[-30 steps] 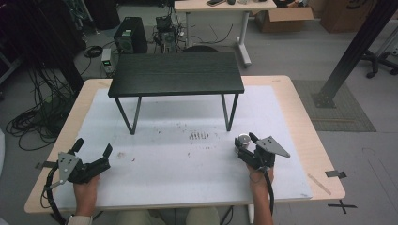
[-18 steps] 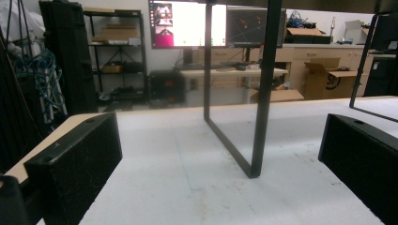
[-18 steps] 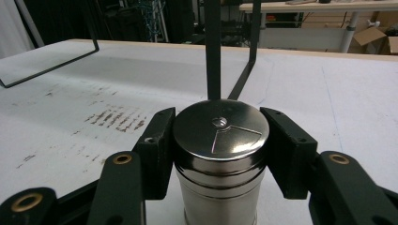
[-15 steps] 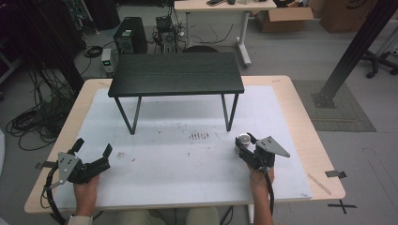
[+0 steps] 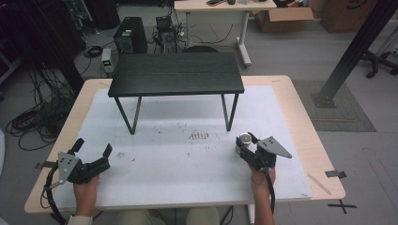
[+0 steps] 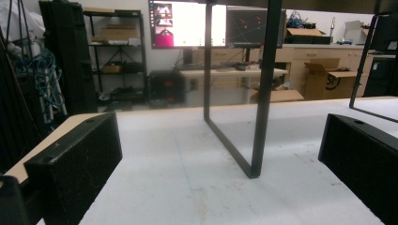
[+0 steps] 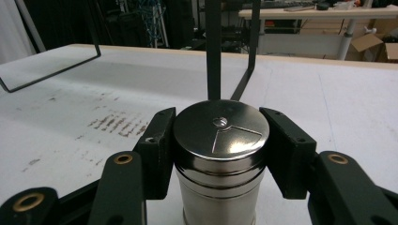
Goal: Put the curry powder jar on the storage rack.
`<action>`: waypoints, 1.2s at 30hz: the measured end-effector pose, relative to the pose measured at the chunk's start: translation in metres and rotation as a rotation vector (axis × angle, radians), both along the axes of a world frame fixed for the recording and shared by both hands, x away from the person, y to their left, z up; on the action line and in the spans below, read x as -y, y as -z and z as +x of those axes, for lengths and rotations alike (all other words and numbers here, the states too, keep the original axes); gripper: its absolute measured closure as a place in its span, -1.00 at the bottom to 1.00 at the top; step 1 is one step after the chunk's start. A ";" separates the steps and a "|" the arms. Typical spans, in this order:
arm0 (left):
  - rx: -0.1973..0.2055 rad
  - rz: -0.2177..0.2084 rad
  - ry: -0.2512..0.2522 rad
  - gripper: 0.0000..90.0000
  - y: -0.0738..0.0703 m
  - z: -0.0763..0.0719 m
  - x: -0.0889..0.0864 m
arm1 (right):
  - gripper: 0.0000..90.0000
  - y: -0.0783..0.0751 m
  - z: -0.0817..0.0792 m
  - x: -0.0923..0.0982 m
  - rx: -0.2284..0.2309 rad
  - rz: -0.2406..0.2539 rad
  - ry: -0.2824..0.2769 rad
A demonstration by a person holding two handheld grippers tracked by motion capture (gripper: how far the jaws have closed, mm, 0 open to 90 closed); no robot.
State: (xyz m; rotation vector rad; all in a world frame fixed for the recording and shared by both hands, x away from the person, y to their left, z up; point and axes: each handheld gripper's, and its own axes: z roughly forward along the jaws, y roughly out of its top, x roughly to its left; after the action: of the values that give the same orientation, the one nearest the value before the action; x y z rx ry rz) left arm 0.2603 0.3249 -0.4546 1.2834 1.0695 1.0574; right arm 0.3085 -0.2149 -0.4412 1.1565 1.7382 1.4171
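Note:
A shiny steel canister [image 5: 242, 138] with a flat lid stands upright on the white mat at the right. My right gripper [image 5: 244, 144] is shut on it. In the right gripper view both black pads [image 7: 158, 140] press against the sides of the canister [image 7: 219, 136] just under its lid. My left gripper [image 5: 94, 146] rests low over the mat near the front left corner, jaws spread wide. The left gripper view shows its open gripper [image 6: 218, 164] with only bare mat between the jaws.
A small black table [image 5: 176, 72] on thin metal legs stands at the back middle of the white mat [image 5: 187, 164]. One leg frame [image 6: 256, 140] stands ahead of the left gripper. Dark smudges [image 5: 199, 136] mark the mat left of the canister.

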 end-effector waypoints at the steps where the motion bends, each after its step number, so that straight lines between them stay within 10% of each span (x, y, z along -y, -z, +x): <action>1: 0.000 0.000 0.000 -0.99 0.000 0.000 0.000 | 0.08 0.000 0.000 0.000 0.000 0.000 0.000; 36: -0.003 0.003 0.001 -0.99 0.000 0.000 0.000 | 0.08 -0.114 -0.009 -0.019 0.152 0.044 -0.103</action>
State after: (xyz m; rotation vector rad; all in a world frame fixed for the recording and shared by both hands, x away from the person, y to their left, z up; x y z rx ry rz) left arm 0.2606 0.3246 -0.4546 1.2880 1.0701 1.0572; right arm 0.2996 -0.1963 -0.3275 0.9669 1.6884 1.5688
